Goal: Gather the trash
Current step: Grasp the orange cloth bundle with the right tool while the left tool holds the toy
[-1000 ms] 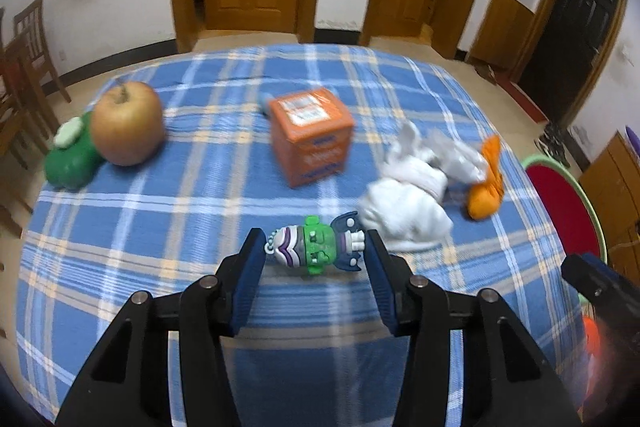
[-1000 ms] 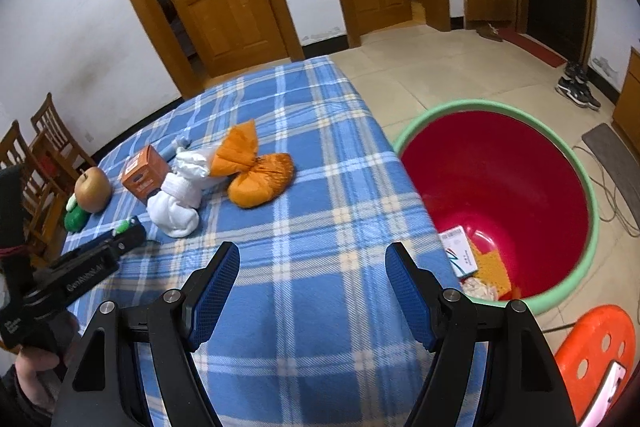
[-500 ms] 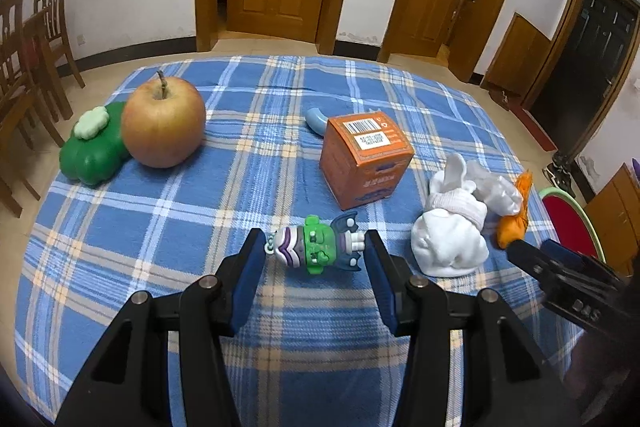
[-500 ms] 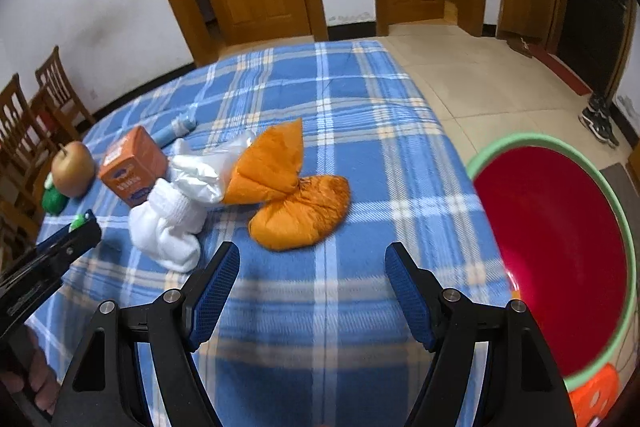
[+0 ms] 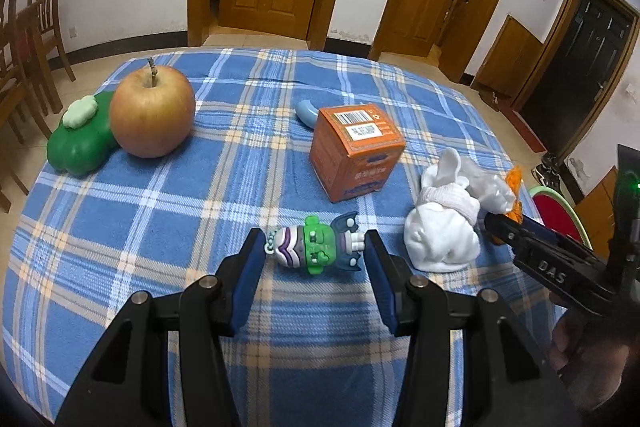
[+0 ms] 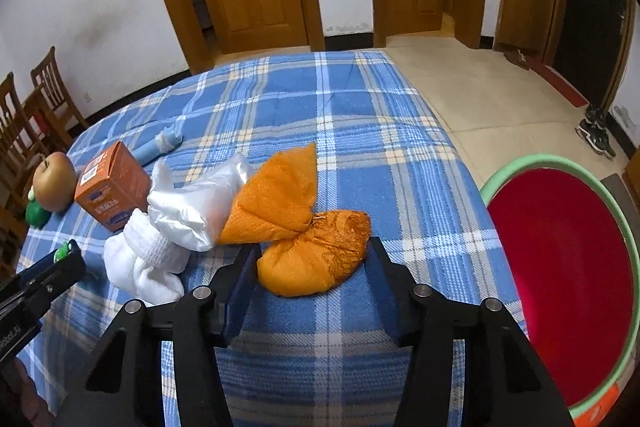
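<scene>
Since the earlier frames, the right gripper [image 6: 312,263] has travelled from over the basin side to the table, and its jaws have just been closing; they now stand either side of the crumpled orange mesh bag [image 6: 316,259], its blue pads at or very near the bag's flanks, though firm contact cannot be confirmed. That bag's upper flap lies at twelve o'clock from the jaws, touching a clear white plastic bag [image 6: 196,207] at ten o'clock. A rolled white sock [image 6: 140,263] sits at nine o'clock, touching the plastic.

Left gripper [image 5: 312,255] is unchanged: a half-open span clamped on a small green-and-purple toy figure [image 5: 314,251] lying crosswise, one pad at each end.

From the left gripper, an orange cardboard box [image 5: 356,151] stands at twelve o'clock, a red-yellow apple [image 5: 152,111] at ten o'clock touching a green plush toy [image 5: 80,143]. A pale blue tube [image 5: 306,113] lies behind the box.

All rest on the blue plaid tablecloth [image 6: 360,107]. A red basin with green rim [image 6: 560,267] stands on the floor at three o'clock from the right gripper.
</scene>
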